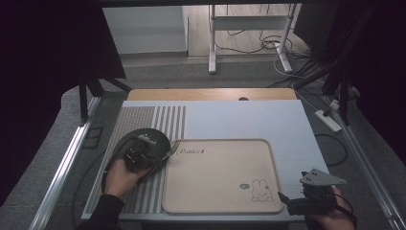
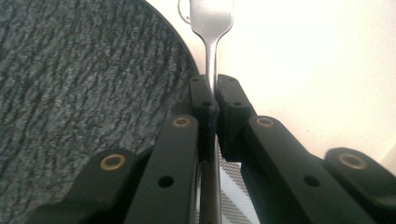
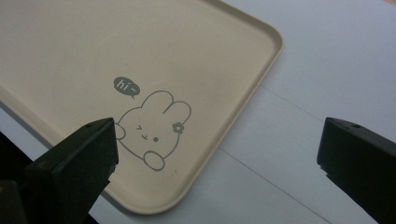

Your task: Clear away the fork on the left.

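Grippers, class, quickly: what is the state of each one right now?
Left gripper: jaws closed on the fork handle, beside the dark plate.
Right gripper: jaws wide open, holding nothing, over the corner of the tray.

Bare tray (image 1: 220, 177), dark plate (image 1: 143, 139) beside

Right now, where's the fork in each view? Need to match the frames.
High view: fork left of centre, between the dark plate and the tray's left edge, held by the left gripper.
Left gripper view: top centre, handle clamped between the jaws, tines pointing up.
Right gripper view: not in it.
Shared landmark: the beige tray with the rabbit drawing.
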Demonstrator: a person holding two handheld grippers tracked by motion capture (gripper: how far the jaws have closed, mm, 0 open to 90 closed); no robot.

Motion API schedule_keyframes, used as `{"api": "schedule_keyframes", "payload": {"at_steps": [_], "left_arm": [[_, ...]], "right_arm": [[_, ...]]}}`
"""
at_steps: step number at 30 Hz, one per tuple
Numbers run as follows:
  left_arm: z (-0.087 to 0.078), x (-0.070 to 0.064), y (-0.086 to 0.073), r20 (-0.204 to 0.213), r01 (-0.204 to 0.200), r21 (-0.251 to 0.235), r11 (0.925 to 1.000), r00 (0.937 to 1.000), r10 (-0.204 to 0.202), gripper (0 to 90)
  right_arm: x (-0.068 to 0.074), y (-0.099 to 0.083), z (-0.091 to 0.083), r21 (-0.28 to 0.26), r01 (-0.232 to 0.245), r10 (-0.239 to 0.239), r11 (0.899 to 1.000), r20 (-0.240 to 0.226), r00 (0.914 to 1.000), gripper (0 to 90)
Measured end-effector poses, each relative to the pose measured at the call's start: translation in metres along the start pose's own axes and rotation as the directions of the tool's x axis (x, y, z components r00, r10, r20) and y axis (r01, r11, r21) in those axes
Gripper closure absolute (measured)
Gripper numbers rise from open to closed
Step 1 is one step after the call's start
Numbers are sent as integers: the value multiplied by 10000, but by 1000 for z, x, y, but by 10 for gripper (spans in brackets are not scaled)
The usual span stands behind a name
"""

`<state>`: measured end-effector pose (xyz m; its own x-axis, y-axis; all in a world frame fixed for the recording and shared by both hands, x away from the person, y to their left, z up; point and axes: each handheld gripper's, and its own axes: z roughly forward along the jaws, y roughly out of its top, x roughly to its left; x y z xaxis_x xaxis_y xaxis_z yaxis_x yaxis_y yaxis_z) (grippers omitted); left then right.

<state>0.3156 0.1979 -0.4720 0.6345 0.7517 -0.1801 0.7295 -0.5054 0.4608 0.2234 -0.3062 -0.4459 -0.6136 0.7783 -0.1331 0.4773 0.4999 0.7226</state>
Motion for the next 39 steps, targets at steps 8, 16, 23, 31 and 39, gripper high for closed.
{"api": "schedule_keyframes", "payload": {"at_steps": [8, 16, 23, 31, 39], "left_arm": [[10, -22, 10, 88, -180, 134, 9997, 9998, 179, 860], [24, -42, 24, 308, -145, 257, 9996, 9994, 137, 860], [39, -61, 37, 434, -314, 462, 9984, 9986, 294, 860], [57, -68, 38, 233, -206, 645, 9977, 9995, 191, 858], [74, -75, 35, 121, -380, 1032, 9939, 9992, 370, 854]], "right_arm": [[1, 0, 1, 42, 103, -103, 9999, 24, 9999, 0], [1, 1, 1, 71, 138, -138, 9999, 18, 9999, 0], [1, 1, 1, 101, 198, -198, 9998, 37, 9998, 0], [1, 1, 1, 92, 247, -247, 9997, 19, 9997, 0], [2, 1, 1, 108, 295, -294, 9995, -6, 9996, 0]]}}
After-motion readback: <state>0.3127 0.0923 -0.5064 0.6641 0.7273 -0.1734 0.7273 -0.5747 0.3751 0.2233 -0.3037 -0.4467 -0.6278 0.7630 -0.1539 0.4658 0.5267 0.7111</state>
